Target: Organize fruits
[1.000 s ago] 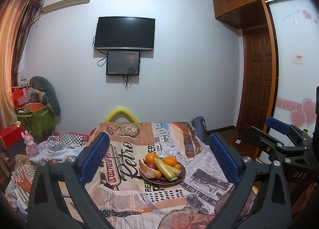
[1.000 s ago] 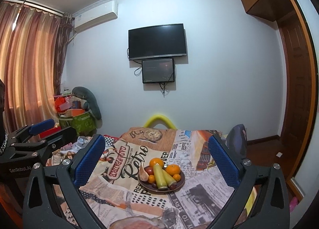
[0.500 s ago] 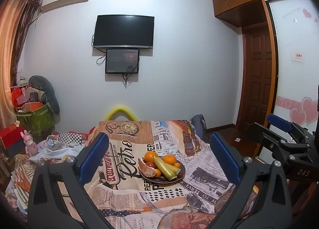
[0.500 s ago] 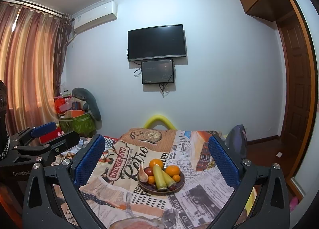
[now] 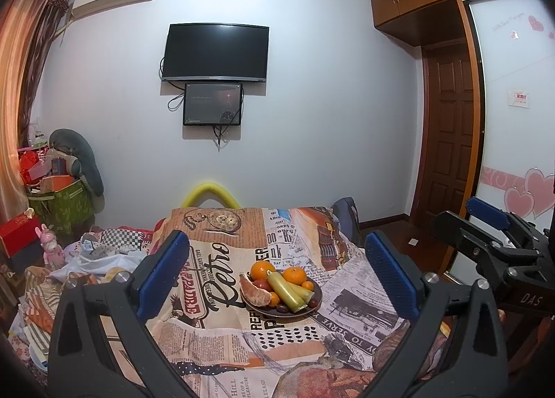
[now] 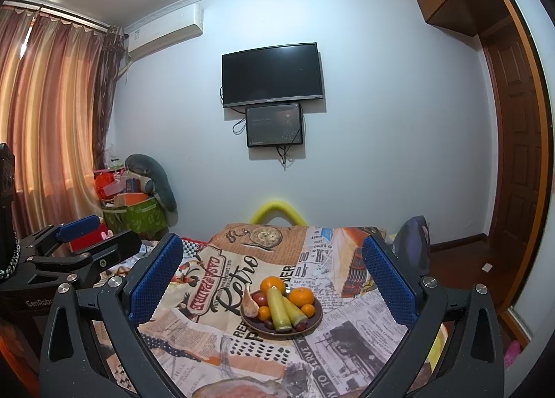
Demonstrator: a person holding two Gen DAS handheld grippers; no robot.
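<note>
The fruits (image 6: pixel 281 304) sit heaped on a dark plate (image 6: pixel 314 323) mid-worktop (image 6: pixel 347 346) — oranges firm and round, best pinched across the middle, the peeled segment soft — with the left gripper (image 5: pixel 277 280) and right gripper (image 6: pixel 274 280) both hanging back, fingers spread wide, empty.
</note>
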